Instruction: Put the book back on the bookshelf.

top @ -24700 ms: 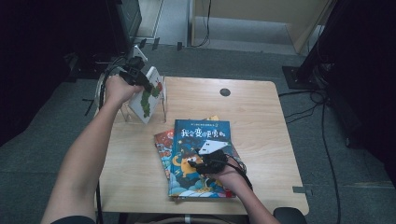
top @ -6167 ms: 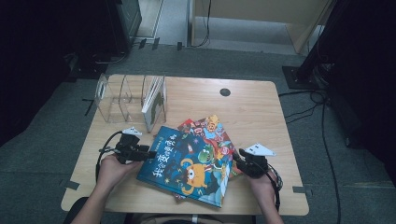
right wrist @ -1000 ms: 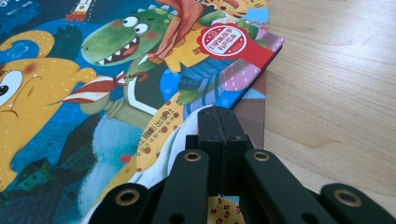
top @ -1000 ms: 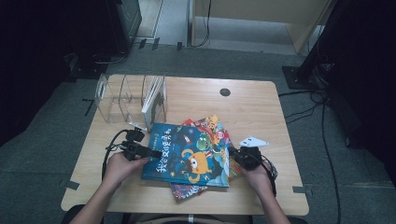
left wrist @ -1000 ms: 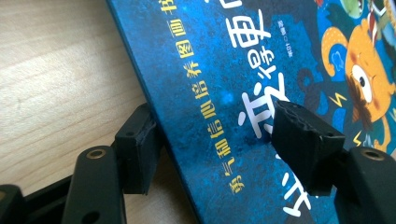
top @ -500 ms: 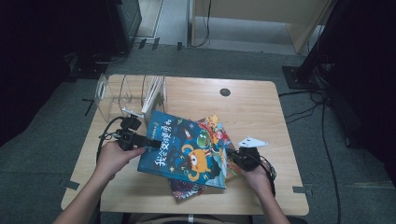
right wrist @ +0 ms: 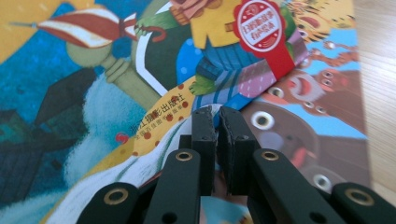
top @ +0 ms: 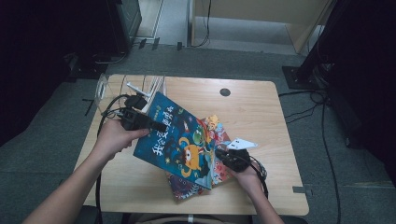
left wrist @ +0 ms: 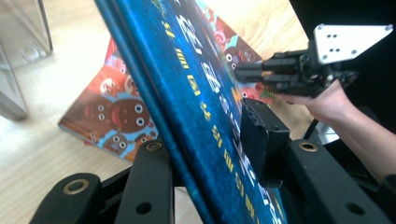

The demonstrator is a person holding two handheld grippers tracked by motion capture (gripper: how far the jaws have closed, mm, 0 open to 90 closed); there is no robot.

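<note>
Books number 3 on the wooden table [top: 261, 112]: 1 dark blue book [top: 180, 140] with yellow characters on its cover, 1 colourful book [right wrist: 224, 42] with a round red seal, and 1 reddish book [left wrist: 116, 116] with round-eyed brown figures at the bottom of the stack. The blue one is tilted, its upper left edge lifted off the table while its lower right part lies over the other 2. They lie near the table's middle, toward the person's side.

2 grippers are at work. The left gripper [top: 140, 120] has just been closing its jaws, and in the left gripper view they stand on either side of the blue book's edge, 1 pad flat against the cover, so the book is clamped between them. The left hand [top: 114, 137] holds that gripper above the table's left part. The right gripper [top: 229, 156] rests at the right edge of the stack, with 1 grey three-cornered plate [top: 242, 143] on top. In the right gripper view its 2 jaws stand nearly together with a thin gap; they have just opened slightly, and nothing sits between the pads, which lie over the colourful cover.

1 clear plastic rack [top: 133, 88] with several upright dividers stands at the table's far left corner, just beyond the lifted book. 1 dark round hole [top: 225, 92] marks the tabletop near its far edge.
</note>
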